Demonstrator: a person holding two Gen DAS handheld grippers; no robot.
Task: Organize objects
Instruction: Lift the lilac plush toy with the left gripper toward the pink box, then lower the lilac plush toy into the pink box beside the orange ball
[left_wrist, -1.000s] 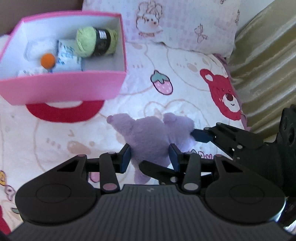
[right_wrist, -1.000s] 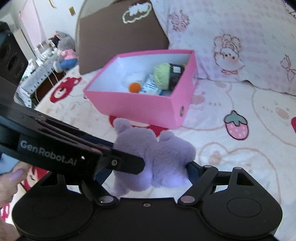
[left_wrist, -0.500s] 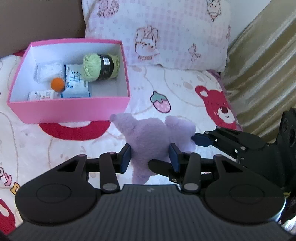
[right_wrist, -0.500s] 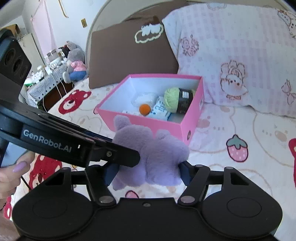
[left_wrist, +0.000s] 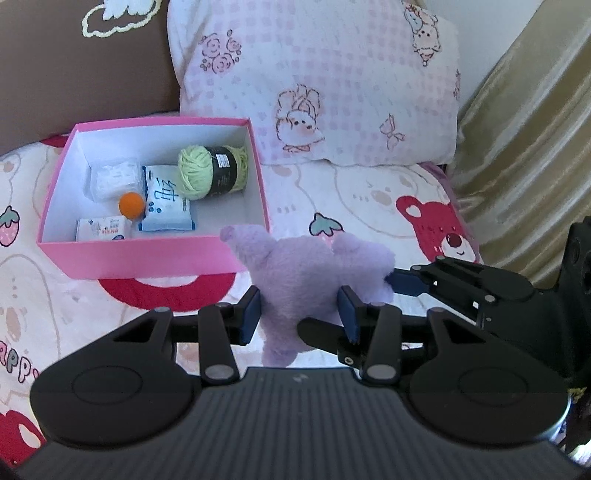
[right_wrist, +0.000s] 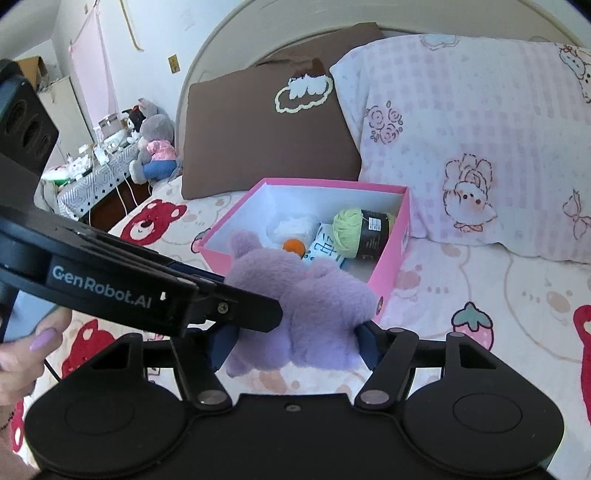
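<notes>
Left wrist: purple plush toy (left_wrist: 306, 273) long axis crosswise, ears toward pink box (left_wrist: 147, 254).

Ahead of you, the pink box (left_wrist: 147, 258) is open on top, its right front corner bare; yarn (left_wrist: 210, 171), packets (left_wrist: 168, 205) and an orange ball (left_wrist: 132, 204) crowd the rest.

Fuzzy purple plush toy (left_wrist: 306, 266), matt pink cardboard box (left_wrist: 147, 254), printed cotton bedsheet (left_wrist: 351, 199)
</notes>
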